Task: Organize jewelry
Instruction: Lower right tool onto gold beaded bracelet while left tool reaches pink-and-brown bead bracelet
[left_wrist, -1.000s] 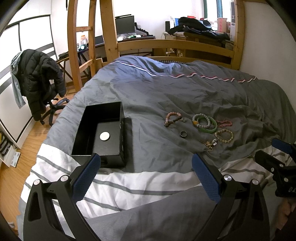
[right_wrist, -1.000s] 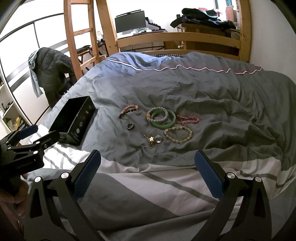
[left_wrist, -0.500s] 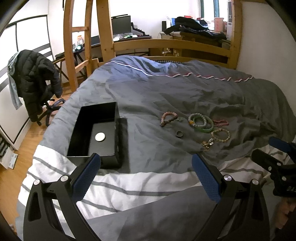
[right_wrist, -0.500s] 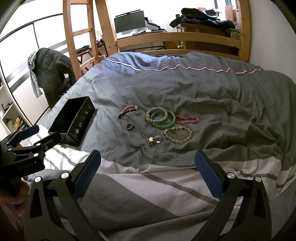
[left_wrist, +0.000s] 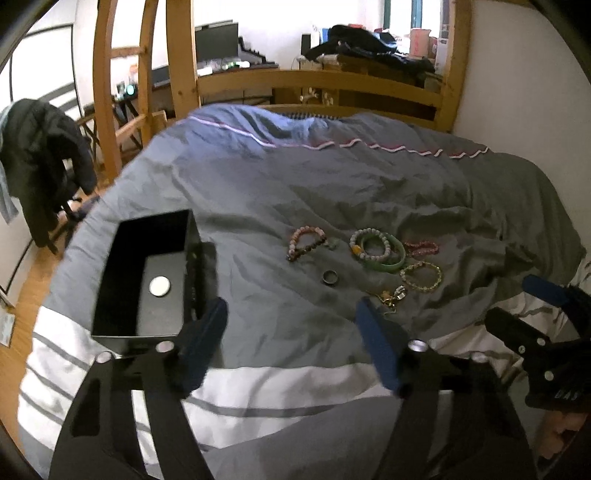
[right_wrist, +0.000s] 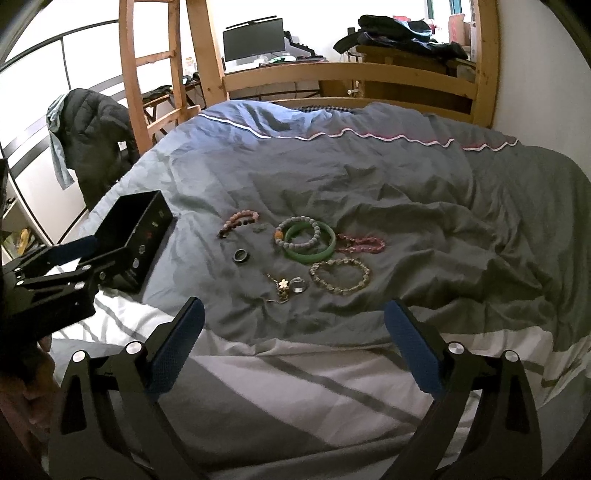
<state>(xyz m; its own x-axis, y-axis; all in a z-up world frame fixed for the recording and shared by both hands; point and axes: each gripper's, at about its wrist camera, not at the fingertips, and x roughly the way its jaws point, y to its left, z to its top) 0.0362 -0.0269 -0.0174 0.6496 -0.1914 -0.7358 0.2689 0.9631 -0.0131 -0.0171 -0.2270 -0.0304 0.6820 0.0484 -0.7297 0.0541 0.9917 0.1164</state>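
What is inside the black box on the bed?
The black box holds one small white round disc on its dark floor. No jewelry shows inside. The near wall hides the floor just behind it.

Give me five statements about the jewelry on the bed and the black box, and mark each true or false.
1. The black box is open, with a round white disc inside. True.
2. The green bangle lies inside the box. False: it lies on the grey duvet, overlapped by a pale beaded bracelet.
3. The left gripper holds the dark ring. False: nothing is between its jaws, which have just been closing; the ring lies on the duvet.
4. The right gripper is open and empty. True.
5. The box sits right of the jewelry. False: in both views it sits to the left.
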